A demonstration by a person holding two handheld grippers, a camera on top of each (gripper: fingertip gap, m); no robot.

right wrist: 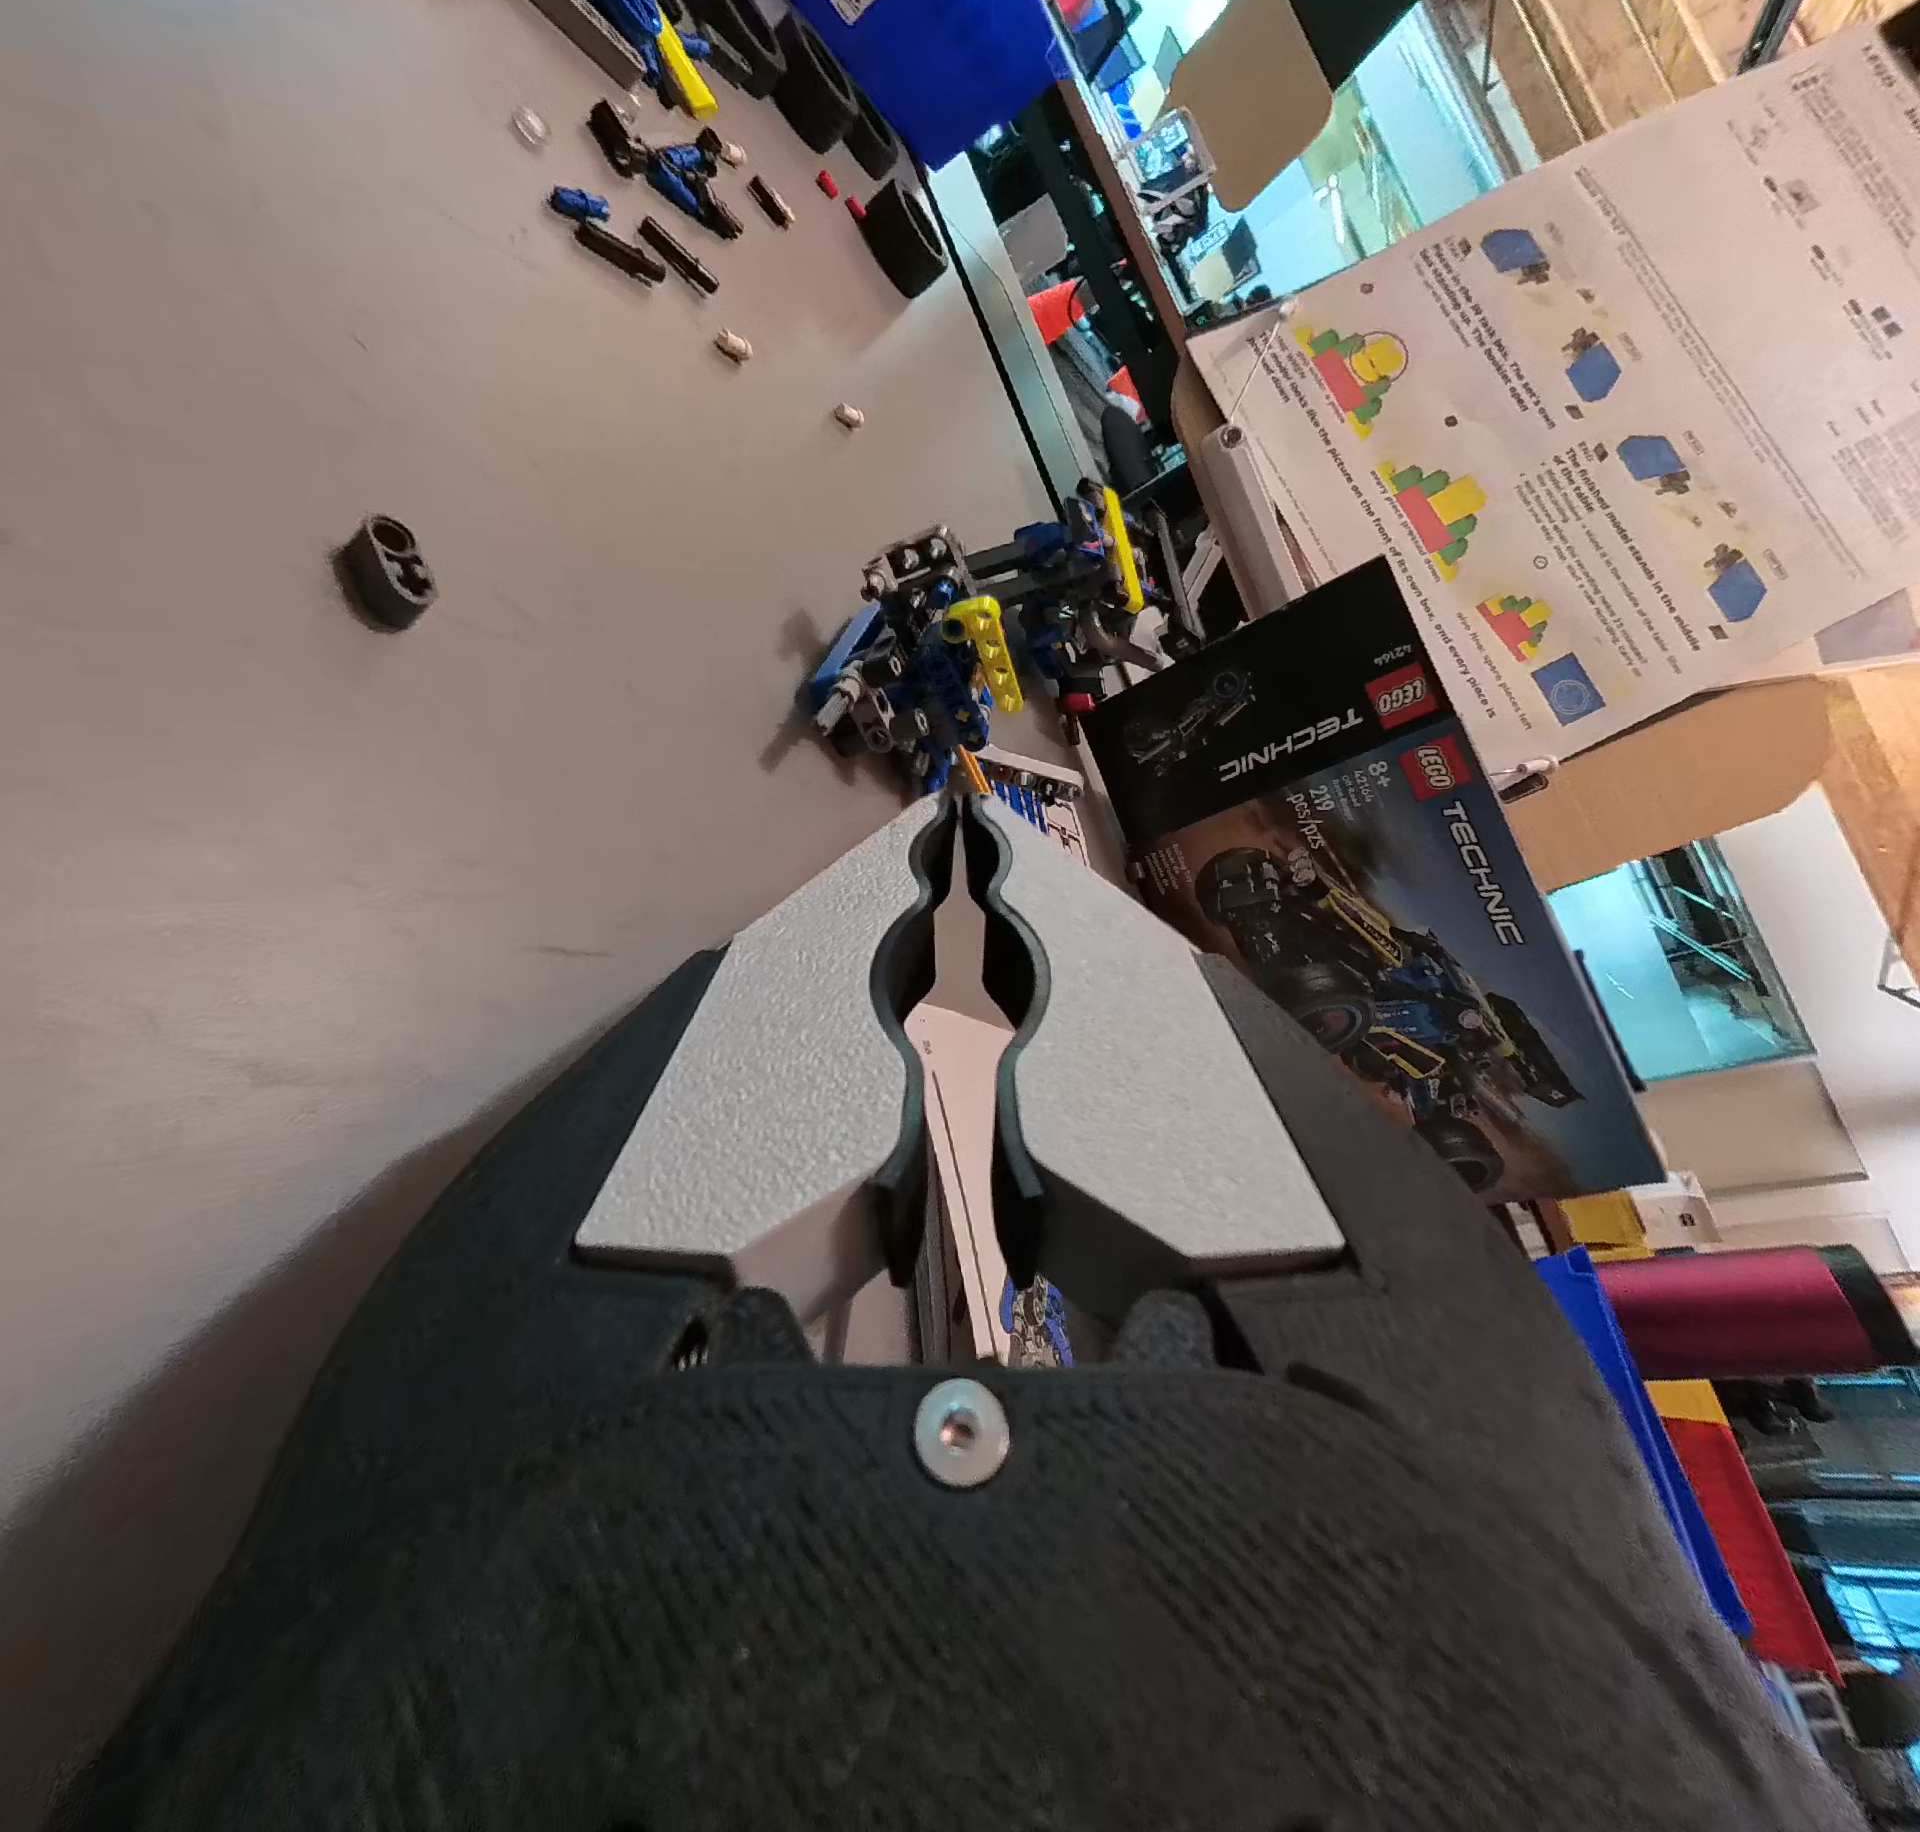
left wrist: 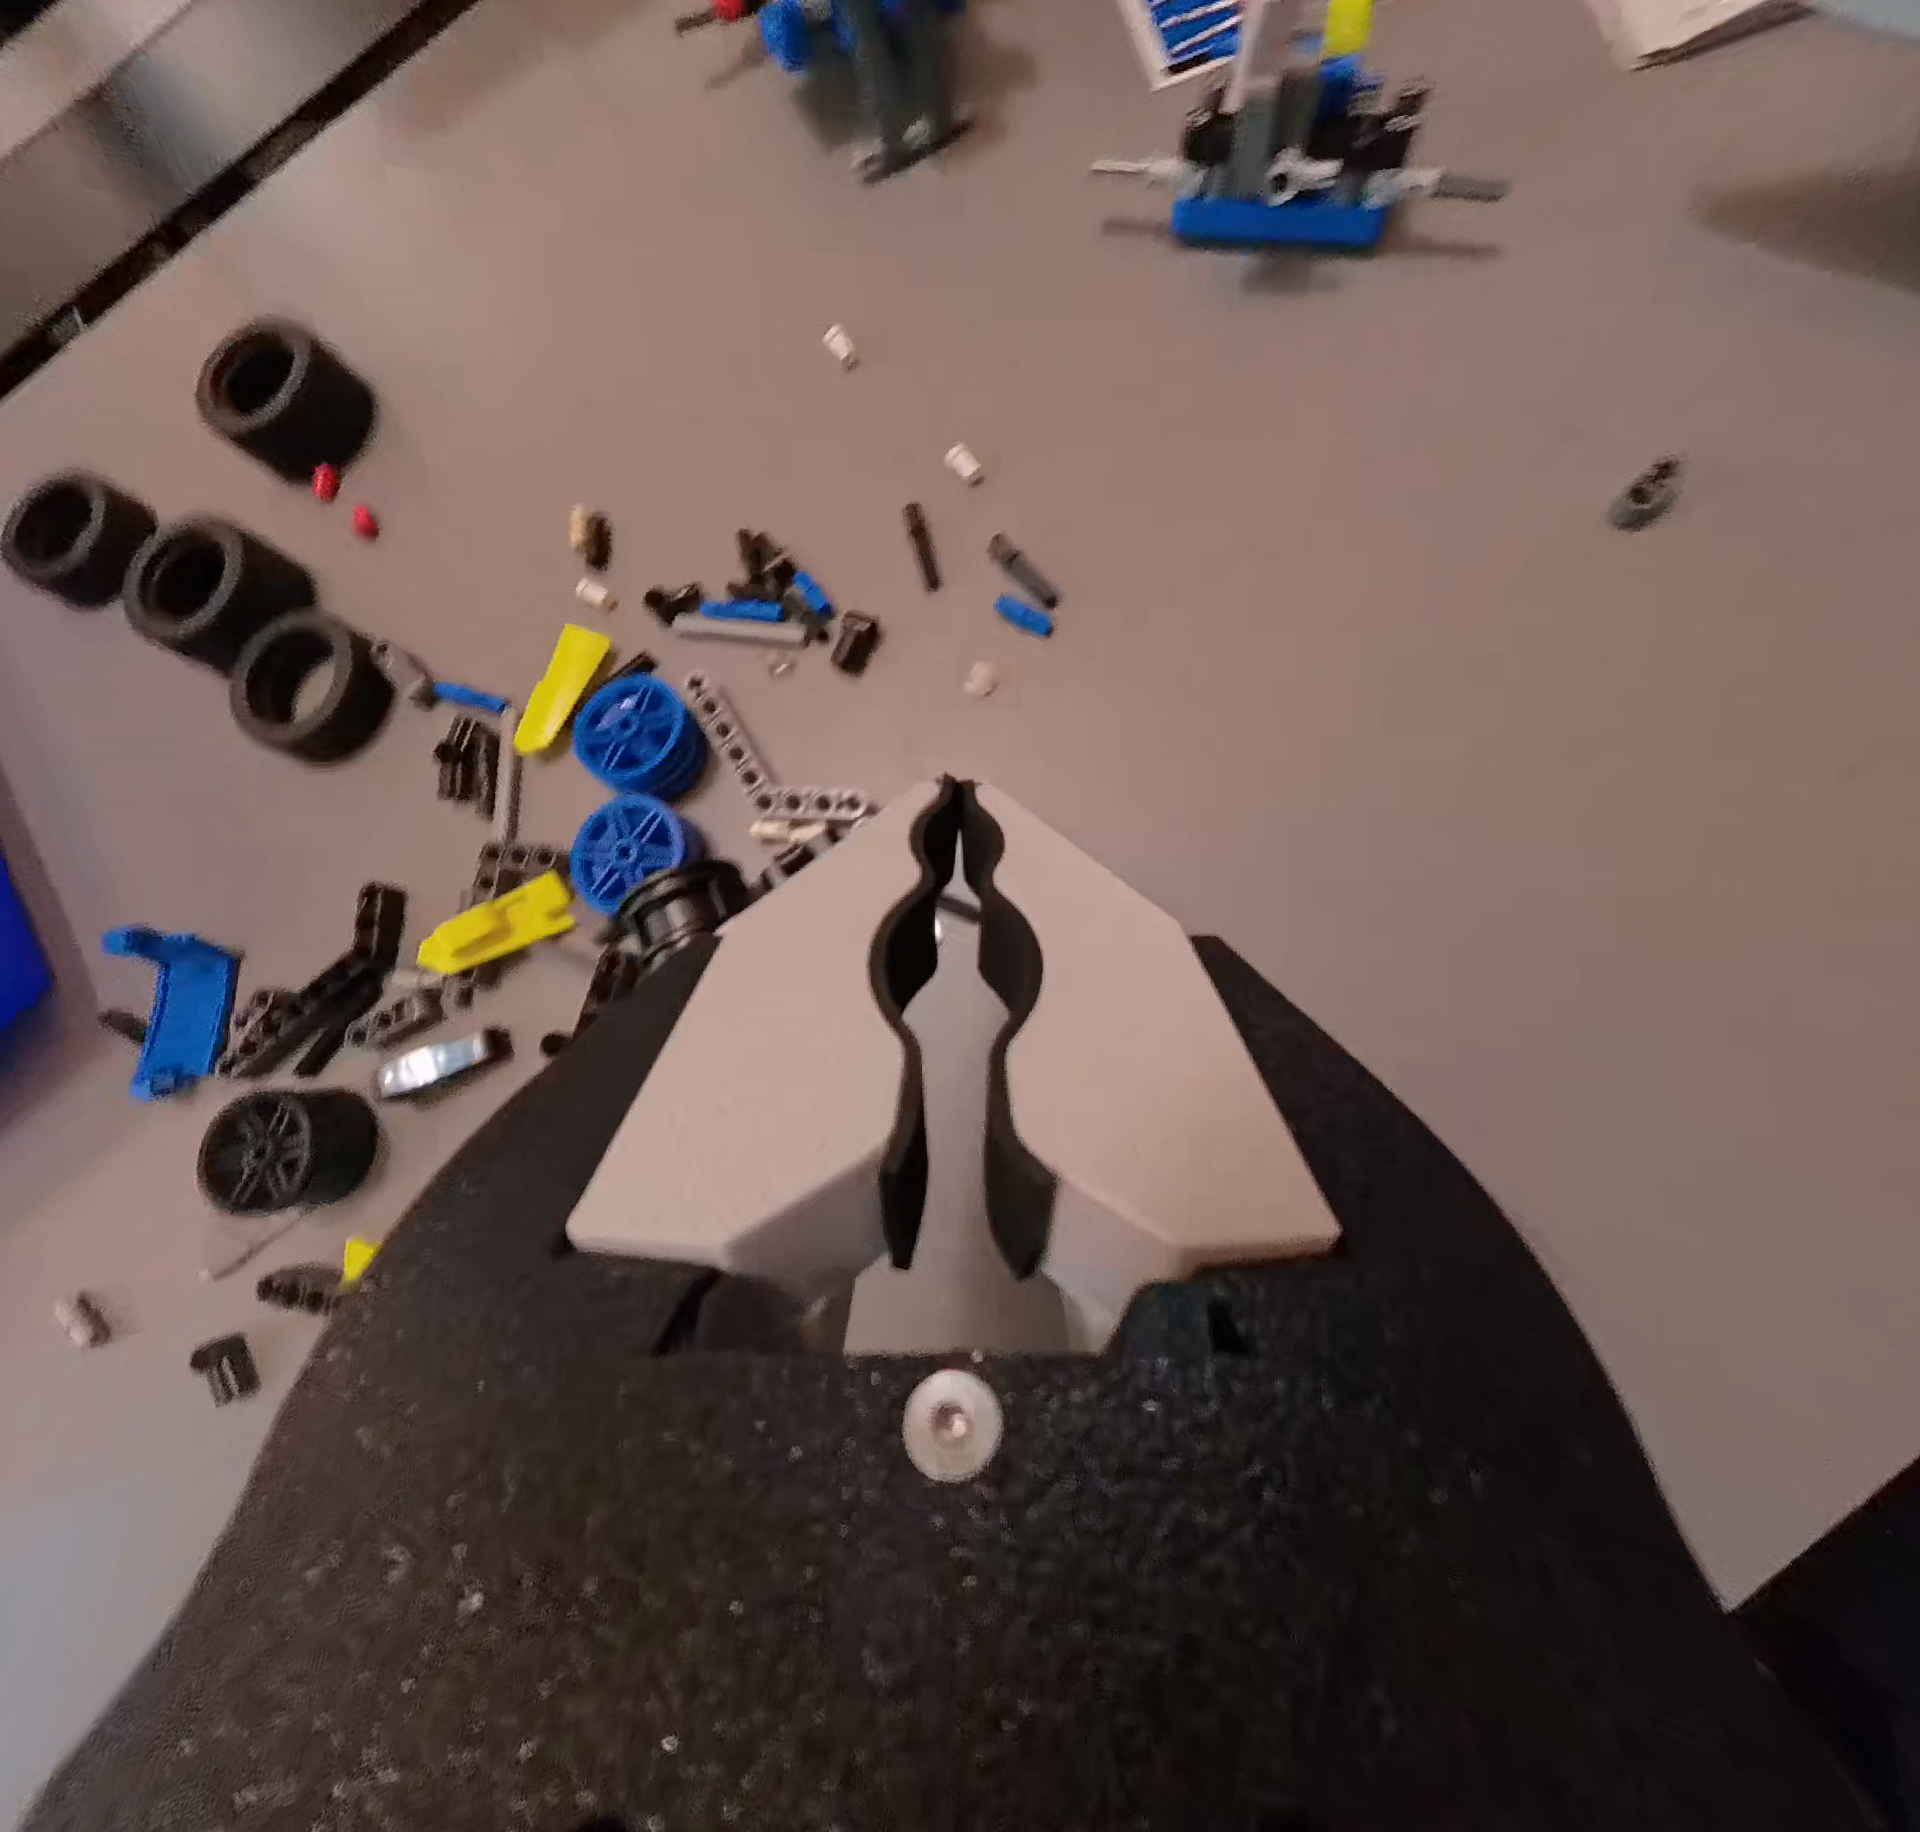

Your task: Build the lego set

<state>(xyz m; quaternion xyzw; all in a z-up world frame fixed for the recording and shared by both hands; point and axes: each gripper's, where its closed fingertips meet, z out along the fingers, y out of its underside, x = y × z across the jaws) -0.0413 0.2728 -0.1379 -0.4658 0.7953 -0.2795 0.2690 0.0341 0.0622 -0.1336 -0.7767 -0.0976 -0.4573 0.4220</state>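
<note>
My left gripper (left wrist: 951, 793) is shut above the grey table (left wrist: 1403, 743), just right of a pile of loose parts, and I see nothing between its pads. The pile holds two blue wheel hubs (left wrist: 636, 733), yellow panels (left wrist: 561, 686) and black tyres (left wrist: 286, 400). Two part-built blue and grey assemblies stand at the far side (left wrist: 1278, 172) (left wrist: 862, 16). My right gripper (right wrist: 961, 803) is shut, low over the table, pointing at the nearer assembly (right wrist: 935, 660). A thin orange rod (right wrist: 969, 769) shows just past its tips.
A dark grey connector (left wrist: 1644, 494) lies alone on the table, also in the right wrist view (right wrist: 387, 558). The set's box (right wrist: 1351, 847) stands behind the assemblies, with a paper sheet (right wrist: 1610, 380) above it. A blue bin (right wrist: 935, 6) sits by the tyres. Left tips to right tips: about 25 centimeters. Measured from the fingertips, the dark grey connector (left wrist: 1644, 494) is 10 centimeters or so from the right gripper and 15 centimeters from the left. It turns up in the right wrist view (right wrist: 399, 552) as well.
</note>
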